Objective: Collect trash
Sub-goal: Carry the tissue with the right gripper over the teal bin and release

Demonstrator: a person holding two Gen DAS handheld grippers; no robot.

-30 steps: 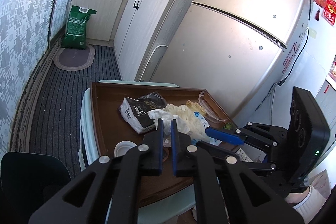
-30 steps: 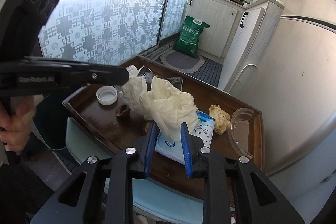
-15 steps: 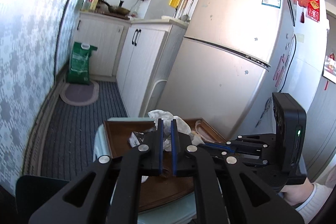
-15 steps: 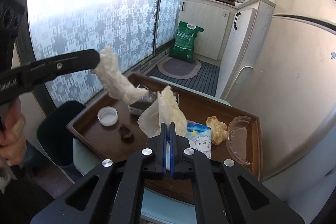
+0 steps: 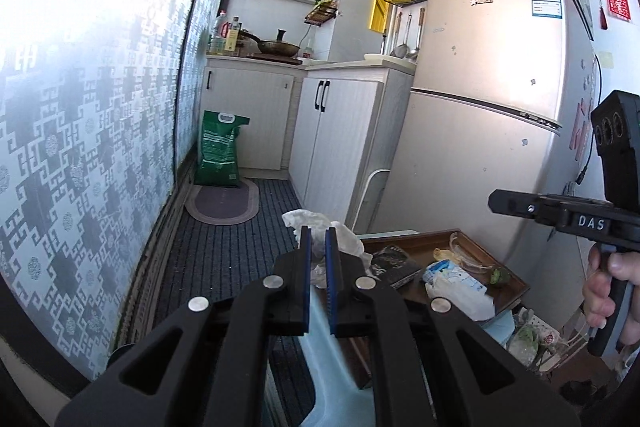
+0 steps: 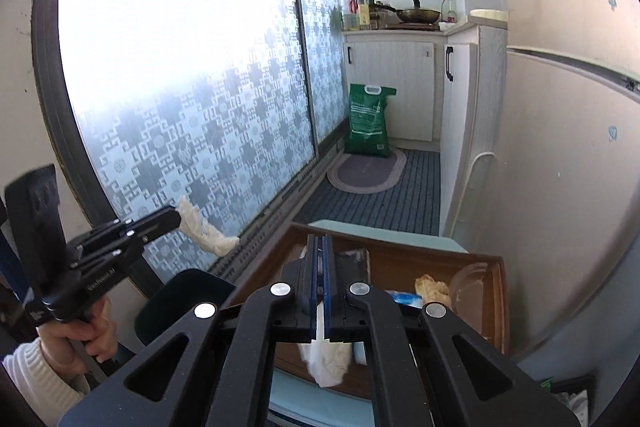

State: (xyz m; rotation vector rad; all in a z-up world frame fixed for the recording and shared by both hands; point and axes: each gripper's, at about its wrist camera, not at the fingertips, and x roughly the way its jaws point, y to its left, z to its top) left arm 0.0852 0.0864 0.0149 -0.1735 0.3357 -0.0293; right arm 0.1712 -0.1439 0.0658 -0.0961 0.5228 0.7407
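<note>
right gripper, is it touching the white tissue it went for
Touching. The right wrist view shows the right gripper shut on the white tissue, which runs up between the blue pads and hangs below them.

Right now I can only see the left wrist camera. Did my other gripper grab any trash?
Observer: Yes. In the right wrist view, the right gripper is shut on a white crumpled tissue that hangs down below its jaws.
Operator: Is the tissue in my left gripper over the tray?
Observer: No. The left gripper holds the left tissue out past the left edge of the wooden tray, in front of the patterned window.
</note>
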